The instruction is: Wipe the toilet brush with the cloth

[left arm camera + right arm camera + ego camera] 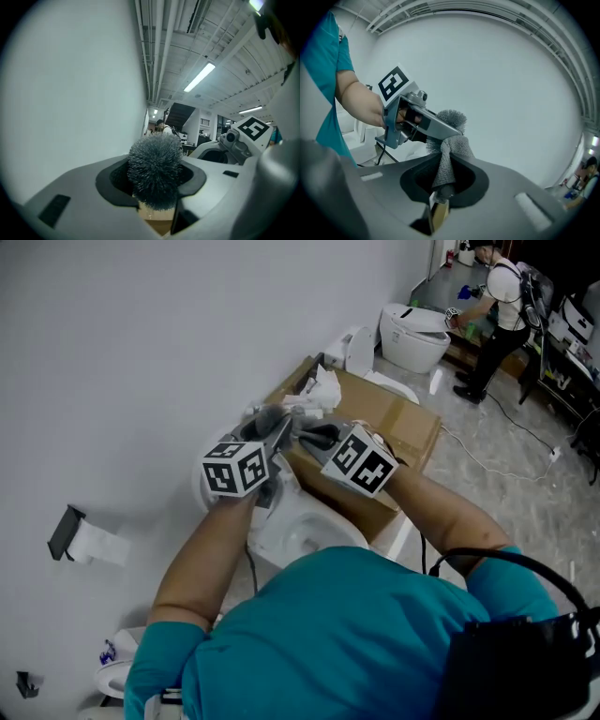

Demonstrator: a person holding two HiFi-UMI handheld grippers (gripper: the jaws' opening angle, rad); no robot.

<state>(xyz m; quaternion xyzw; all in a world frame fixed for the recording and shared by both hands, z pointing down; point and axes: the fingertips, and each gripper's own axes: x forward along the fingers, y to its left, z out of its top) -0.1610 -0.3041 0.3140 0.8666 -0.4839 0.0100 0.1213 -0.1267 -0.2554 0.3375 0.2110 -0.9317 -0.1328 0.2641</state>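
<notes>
Between the jaws of your left claw [154, 185] stands the toilet brush [154, 161], its grey bristle head bulging past the tips. As far as the views show, the jaws are clamped on it just below the bristles. Your right claw [444, 183] is pinched tight on the cloth [446, 159], a grey knit fold that rises from the jaws toward 12 o'clock and touches the underside of the bristles.

From the head view, the two claws meet tip to tip near the centre. The toilet bowl [300, 531] sits at 6 o'clock beneath them, a cardboard box [398, 423] at 2 o'clock, and the white wall [141, 352] fills 9 to 12 o'clock.

You look to be at the start of the wiping itself, with cloth on brush but little of the head covered. Next you likely need to hold the left claw steady and draw the cloth round and along the bristles, with a firm pinch so the fold does not slip out.
</notes>
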